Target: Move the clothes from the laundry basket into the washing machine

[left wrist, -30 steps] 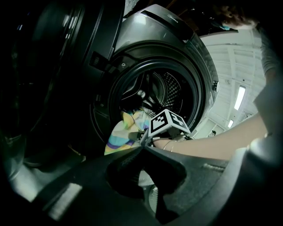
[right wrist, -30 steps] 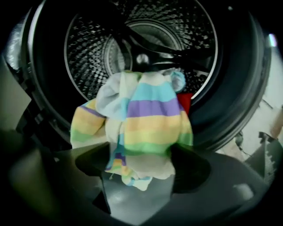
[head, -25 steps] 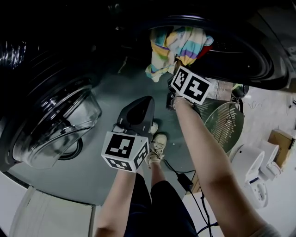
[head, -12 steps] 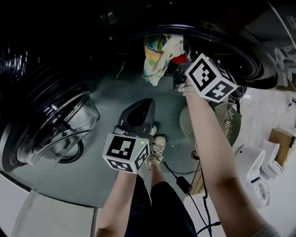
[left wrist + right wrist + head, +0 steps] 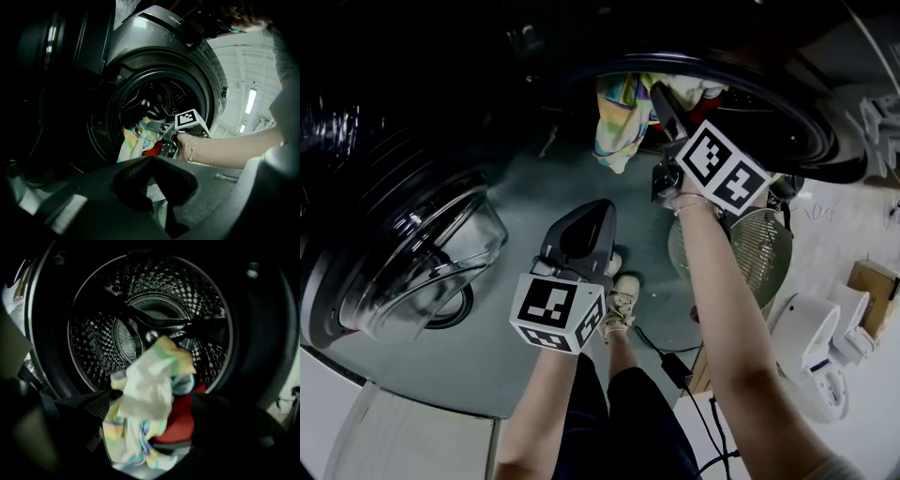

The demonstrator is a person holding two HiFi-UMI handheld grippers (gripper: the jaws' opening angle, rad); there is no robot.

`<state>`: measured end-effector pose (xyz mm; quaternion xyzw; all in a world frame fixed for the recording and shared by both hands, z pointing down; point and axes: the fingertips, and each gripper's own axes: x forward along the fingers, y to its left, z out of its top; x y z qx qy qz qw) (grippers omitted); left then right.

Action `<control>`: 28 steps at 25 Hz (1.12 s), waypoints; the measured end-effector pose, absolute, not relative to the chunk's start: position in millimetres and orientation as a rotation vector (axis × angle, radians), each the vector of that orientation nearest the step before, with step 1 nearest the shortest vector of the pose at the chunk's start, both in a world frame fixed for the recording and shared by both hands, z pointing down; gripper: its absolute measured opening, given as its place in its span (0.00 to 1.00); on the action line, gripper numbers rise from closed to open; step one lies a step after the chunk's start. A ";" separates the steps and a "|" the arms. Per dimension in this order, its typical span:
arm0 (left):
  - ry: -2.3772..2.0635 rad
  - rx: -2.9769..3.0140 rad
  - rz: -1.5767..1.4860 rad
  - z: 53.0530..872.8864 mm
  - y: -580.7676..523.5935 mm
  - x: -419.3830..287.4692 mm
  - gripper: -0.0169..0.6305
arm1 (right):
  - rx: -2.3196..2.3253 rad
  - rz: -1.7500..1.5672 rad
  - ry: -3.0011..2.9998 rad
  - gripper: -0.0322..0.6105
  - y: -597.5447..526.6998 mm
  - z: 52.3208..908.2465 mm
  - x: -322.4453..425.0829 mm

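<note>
The washing machine (image 5: 154,42) stands with its glass door (image 5: 412,253) swung wide, and its drum (image 5: 93,348) lies open and roomy ahead of the right gripper (image 5: 150,401). That gripper's jaws are spread, released. A striped cloth (image 5: 145,390) lies lengthwise between them, its tail draped over the drum's lip, with a red cloth (image 5: 180,420) beside the right-hand jaw. The left gripper (image 5: 150,161) is clenched on nothing, well back from the opening.
</note>
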<state>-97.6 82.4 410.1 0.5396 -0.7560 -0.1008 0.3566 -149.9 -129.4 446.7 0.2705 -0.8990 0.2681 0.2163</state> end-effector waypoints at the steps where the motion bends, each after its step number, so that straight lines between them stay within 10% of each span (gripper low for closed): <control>1: -1.951 1.391 -0.255 410.8 84.1 -98.5 0.04 | 0.747 0.754 -2.474 0.91 -120.7 453.5 -141.9; 13: -1.924 1.411 -0.252 423.4 93.0 -103.3 0.04 | 0.475 0.836 -2.230 0.93 -17.8 571.5 -133.8; 16: -1.919 1.412 -0.251 428.9 93.3 -100.2 0.04 | 0.414 0.832 -2.187 0.80 -17.8 583.6 -143.6; 22: -1.918 1.397 -0.276 431.5 92.0 -97.9 0.04 | 0.456 0.724 -2.214 0.15 -37.0 563.3 -138.0; 28: -1.938 1.392 -0.276 421.4 92.8 -103.1 0.04 | 0.570 0.518 -2.466 0.12 -65.5 471.8 -137.9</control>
